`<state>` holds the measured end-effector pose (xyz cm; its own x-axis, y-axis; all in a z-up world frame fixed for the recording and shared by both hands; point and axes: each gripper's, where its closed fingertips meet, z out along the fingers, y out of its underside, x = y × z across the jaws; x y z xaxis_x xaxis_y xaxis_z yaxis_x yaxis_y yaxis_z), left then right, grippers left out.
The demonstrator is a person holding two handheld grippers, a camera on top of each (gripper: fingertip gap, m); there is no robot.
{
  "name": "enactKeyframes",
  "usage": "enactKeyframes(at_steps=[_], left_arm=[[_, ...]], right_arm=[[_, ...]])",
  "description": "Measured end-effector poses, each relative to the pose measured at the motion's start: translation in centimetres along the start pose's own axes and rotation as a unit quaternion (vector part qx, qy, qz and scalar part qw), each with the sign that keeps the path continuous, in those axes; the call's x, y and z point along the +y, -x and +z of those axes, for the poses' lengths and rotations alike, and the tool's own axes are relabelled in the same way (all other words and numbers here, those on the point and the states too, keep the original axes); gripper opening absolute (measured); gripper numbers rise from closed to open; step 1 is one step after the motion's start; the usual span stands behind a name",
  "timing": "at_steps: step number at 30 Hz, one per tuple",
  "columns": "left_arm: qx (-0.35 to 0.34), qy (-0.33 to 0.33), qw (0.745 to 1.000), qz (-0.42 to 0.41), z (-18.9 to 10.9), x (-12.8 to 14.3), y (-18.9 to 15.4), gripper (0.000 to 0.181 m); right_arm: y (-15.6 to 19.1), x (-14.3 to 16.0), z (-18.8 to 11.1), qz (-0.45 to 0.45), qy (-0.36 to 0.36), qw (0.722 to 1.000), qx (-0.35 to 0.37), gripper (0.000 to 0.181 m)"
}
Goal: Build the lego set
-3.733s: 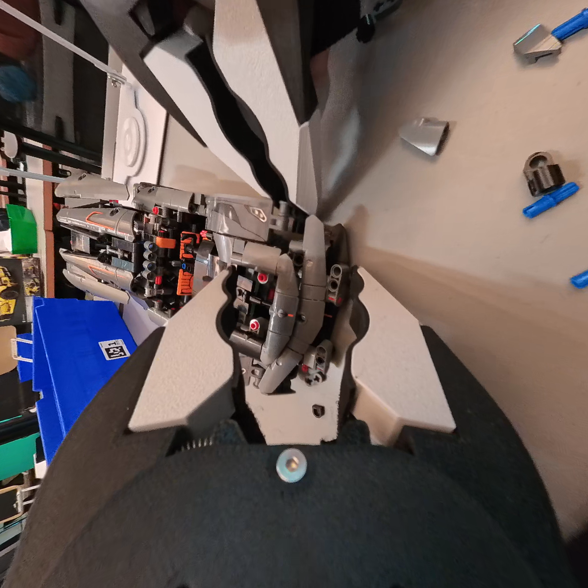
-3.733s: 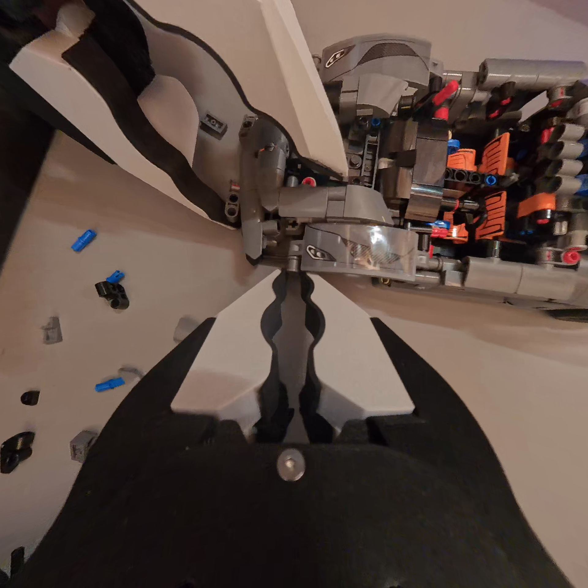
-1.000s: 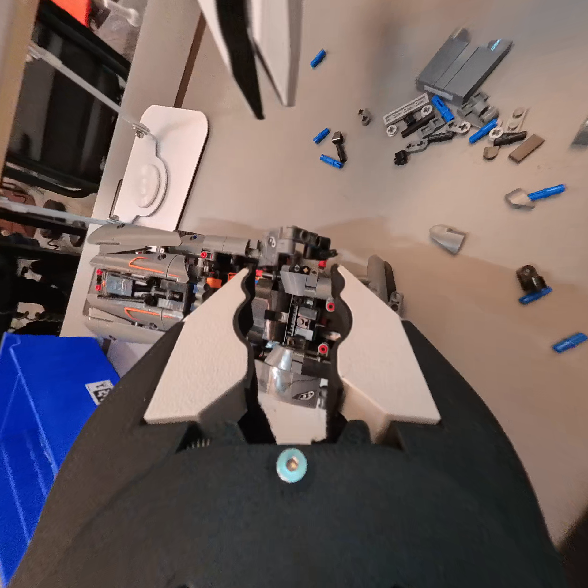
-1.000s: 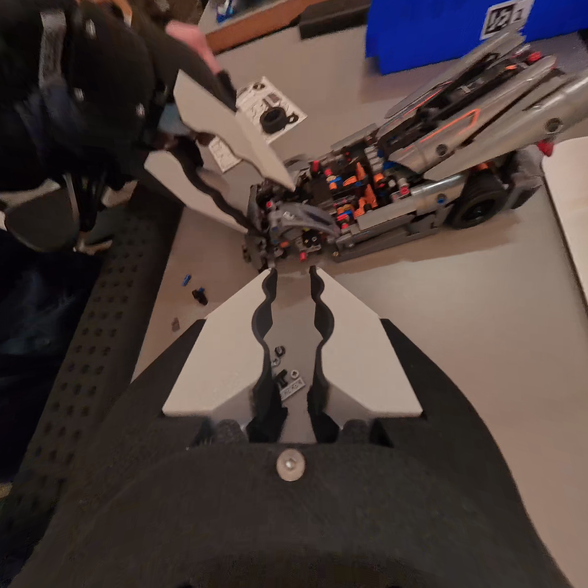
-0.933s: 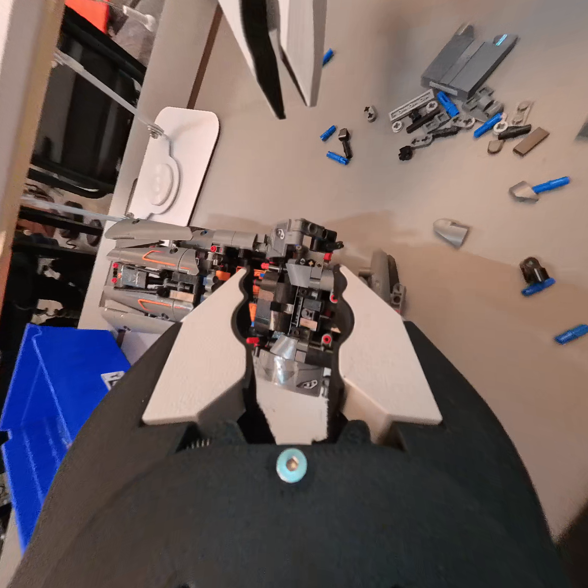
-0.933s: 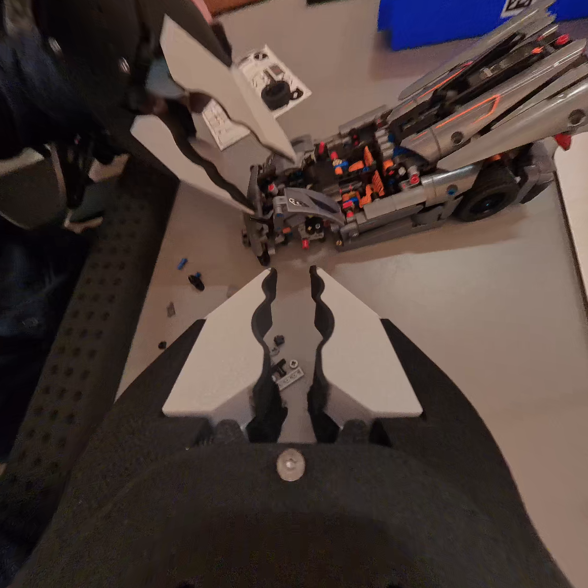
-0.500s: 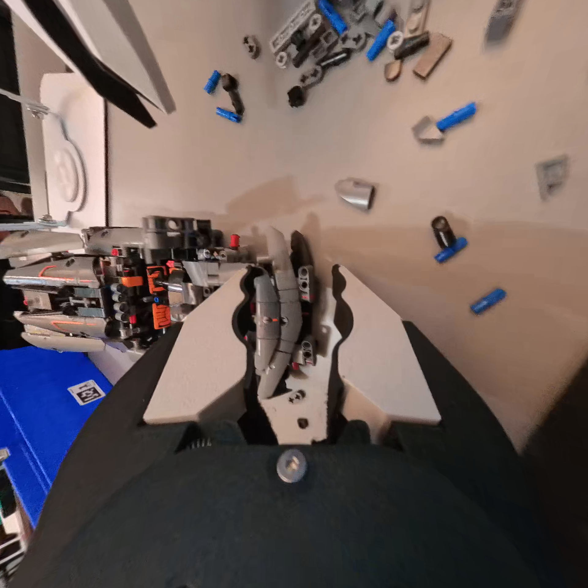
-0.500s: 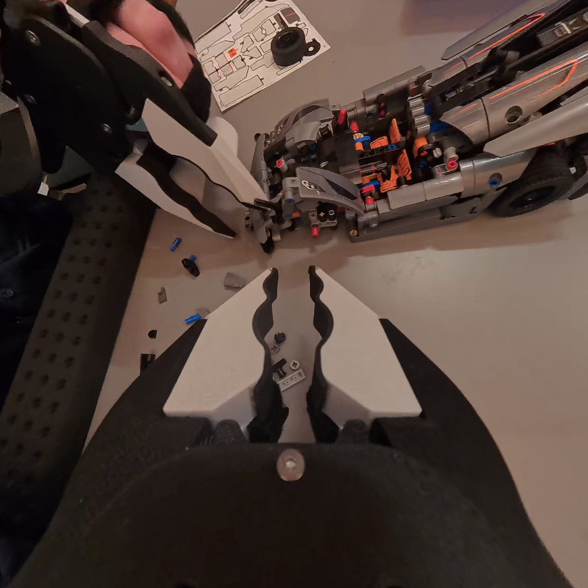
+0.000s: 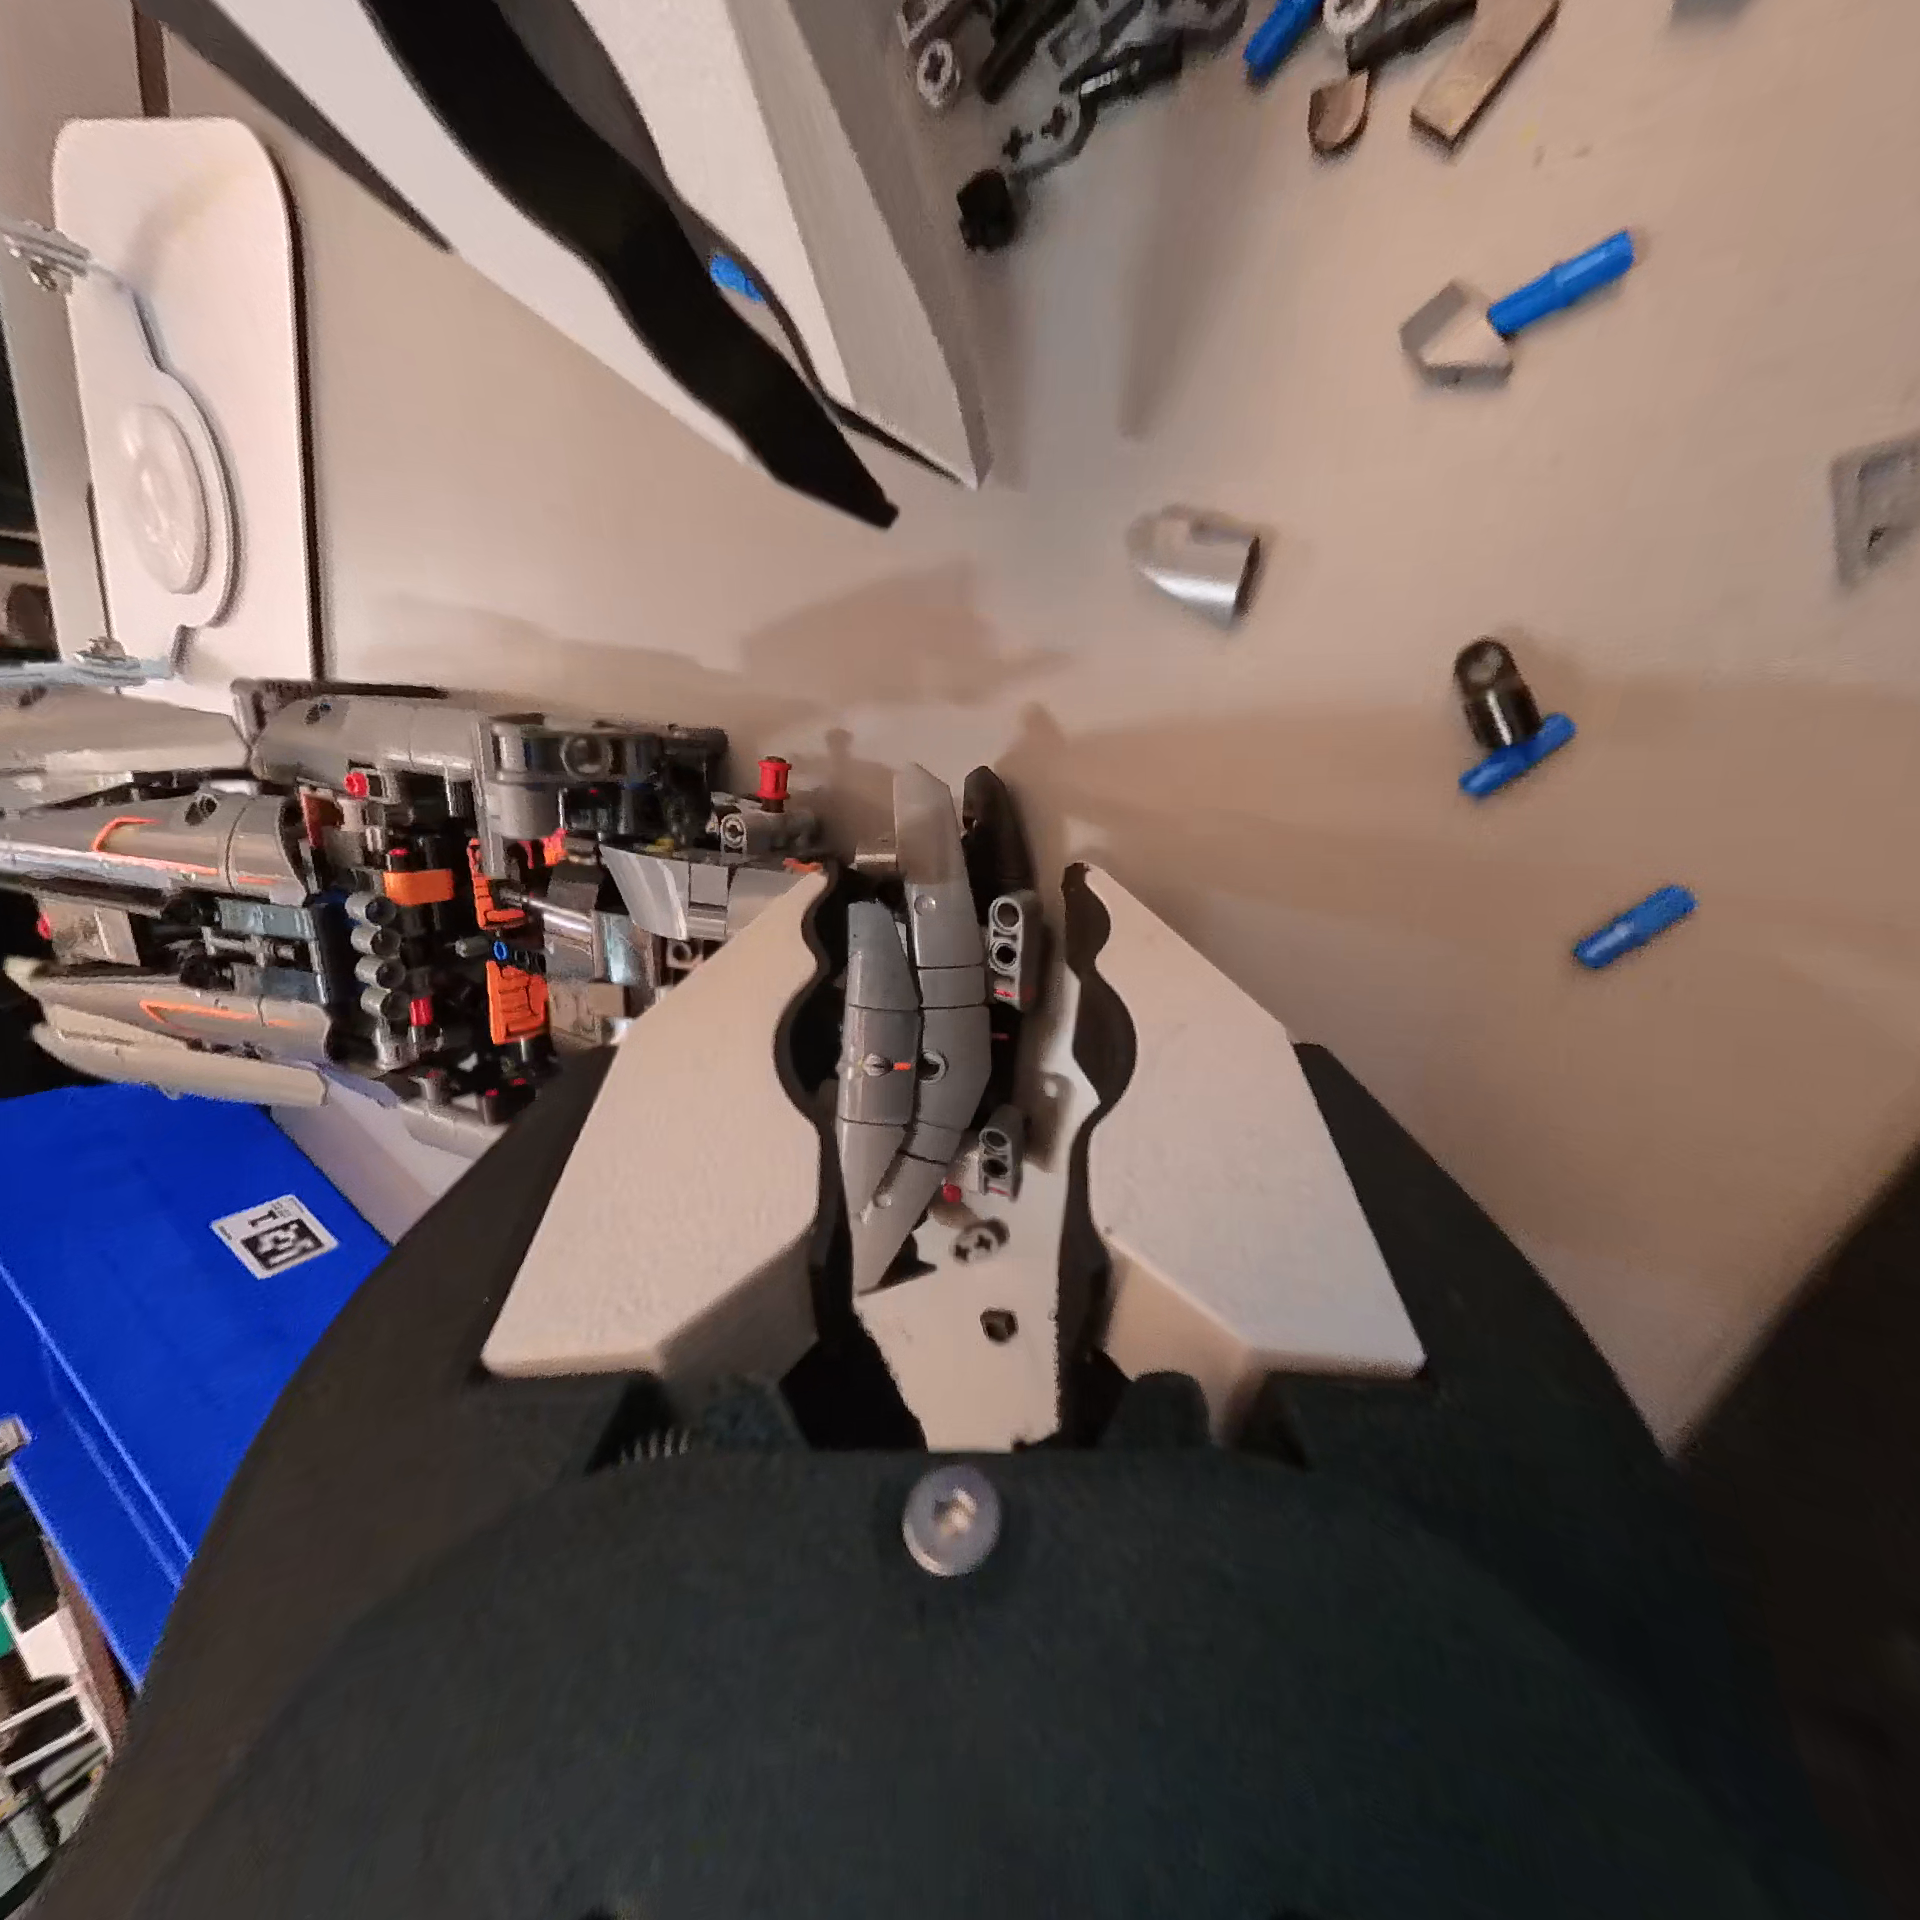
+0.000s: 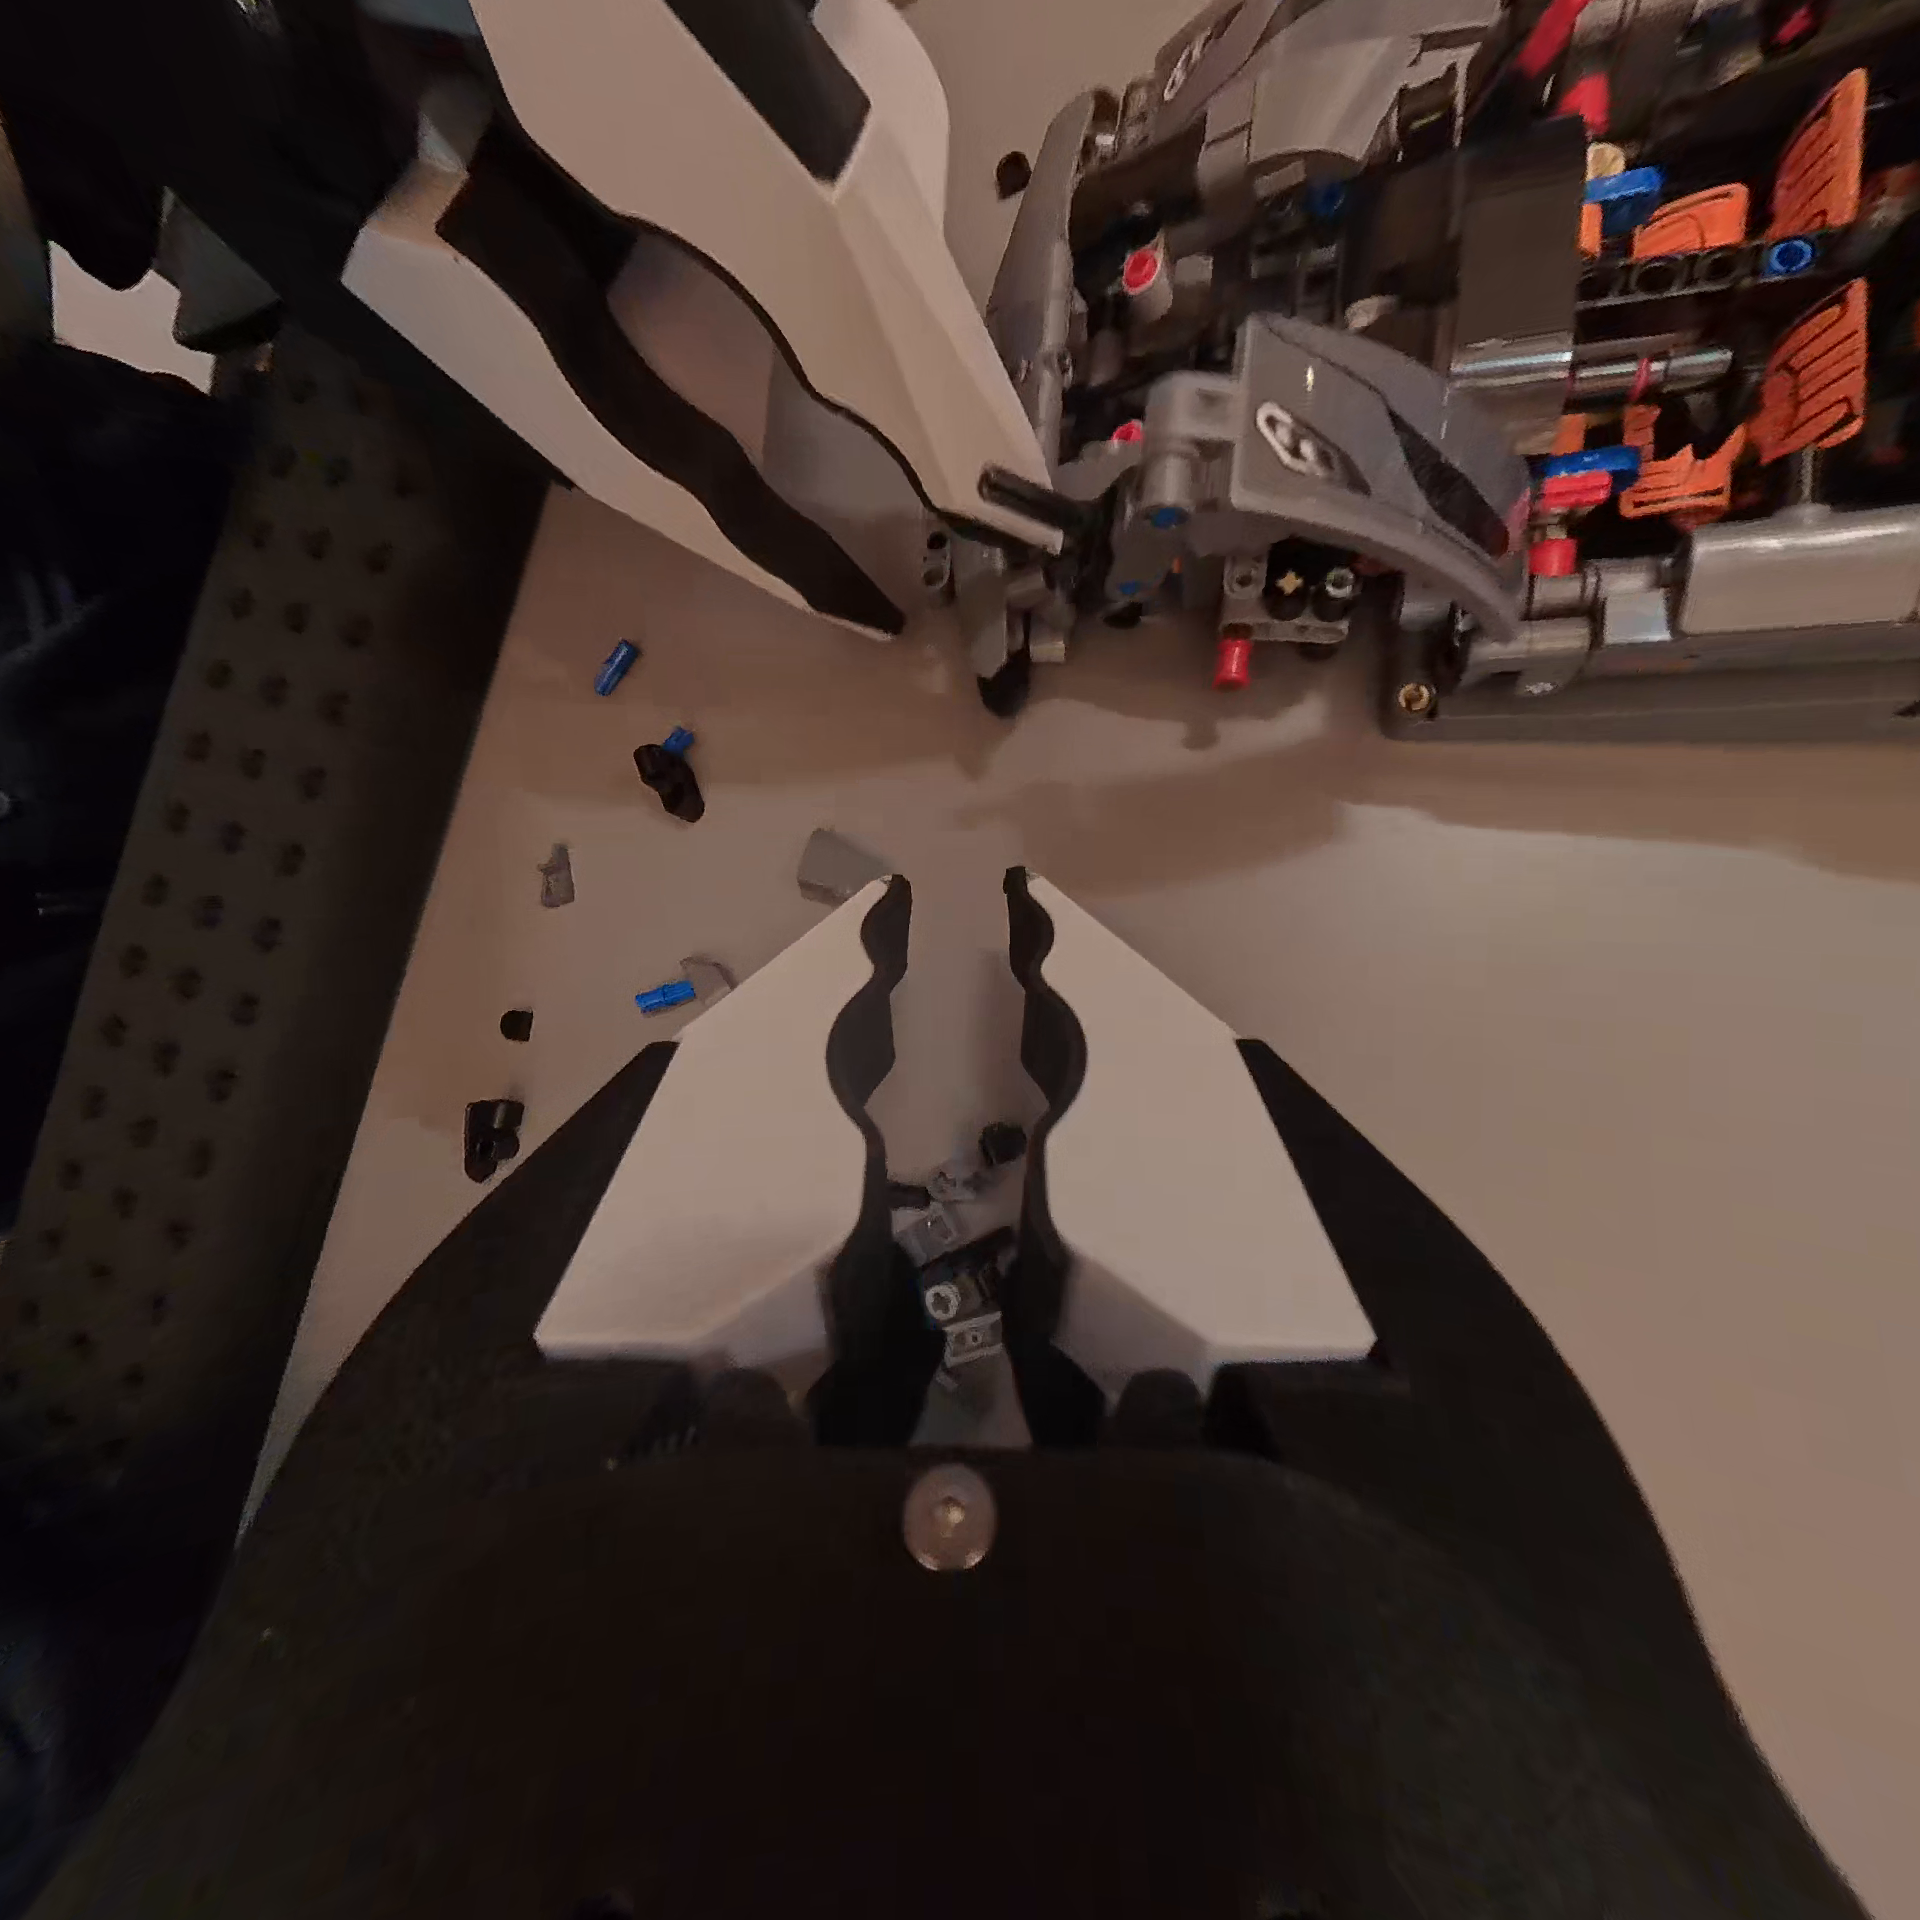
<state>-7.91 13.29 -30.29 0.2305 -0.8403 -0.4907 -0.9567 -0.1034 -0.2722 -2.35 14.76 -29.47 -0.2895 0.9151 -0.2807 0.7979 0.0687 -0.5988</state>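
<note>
Car [image 9: 436, 935] lies on the table [image 9: 1351, 1039], nose between the left gripper [image 9: 945, 1039] jaws; whether they clamp the grey bumper [image 9: 914, 1039] I cannot tell. Right gripper [image 10: 956, 883] released, empty, near the loose parts [image 10: 665, 769]. Judgement: rigid but snap-fit, panels pop off; hold by the chassis beams.

We count one partly built grey lego car [image 9: 436, 914], one blue bin [image 9: 135, 1278] and one white board [image 9: 177, 395]. Three loose blue pins [image 9: 1633, 927] lie apart from the pile, beside one silver curved shell [image 9: 1195, 566]. Two grippers show.
</note>
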Motion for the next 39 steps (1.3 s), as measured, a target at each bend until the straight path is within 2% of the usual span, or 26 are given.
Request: enactKeyframes(at_steps=[5, 16, 18, 20, 24, 27, 31, 34, 39], left_arm=[[0.006, 0.004, 1.0, 0.001, -1.0, 2.1, -0.6, 0.043], [0.009, 0.017, 0.999, -0.05, -2.8, 6.3, -0.5, 0.041], [0.01, 0.004, 0.998, -0.064, -3.2, 6.5, -0.3, 0.043], [-0.015, -0.011, 0.997, -0.076, -4.0, 6.5, 0.5, 0.052], [-0.041, -0.037, 0.994, -0.096, -5.5, 6.2, 1.1, 0.052], [-0.045, -0.041, 0.993, -0.098, -5.8, 5.7, 0.6, 0.05], [-0.044, -0.038, 0.993, -0.1, -5.8, 5.1, -0.1, 0.048], [-0.042, -0.052, 0.993, -0.1, -6.0, 4.1, -0.7, 0.047], [-0.044, -0.05, 0.992, -0.103, -5.8, 4.1, -1.3, 0.046]], right_arm=[[-0.2, -0.1, -0.2, 0.005, -0.01, 1.0, -0.001, 0.018], [-0.2, -0.3, 0.2, 0.002, -0.01, 1.0, 0.0, 0.019], [-0.3, -0.5, 0.0, 0.002, -0.016, 1.0, 0.003, 0.02], [-0.3, -0.6, -0.4, 0.001, -0.021, 1.0, 0.006, 0.021], [0.4, -0.4, -0.8, -0.005, -0.017, 1.0, -0.007, 0.022], [1.3, -0.1, 0.3, -0.019, 0.013, 1.0, -0.019, 0.021], [2.1, 1.4, 2.6, -0.018, 0.094, 0.995, -0.028, 0.024], [2.4, 1.2, 3.2, -0.027, 0.105, 0.994, -0.027, 0.025], [2.7, 1.3, 3.5, -0.04, 0.116, 0.992, -0.028, 0.015]])
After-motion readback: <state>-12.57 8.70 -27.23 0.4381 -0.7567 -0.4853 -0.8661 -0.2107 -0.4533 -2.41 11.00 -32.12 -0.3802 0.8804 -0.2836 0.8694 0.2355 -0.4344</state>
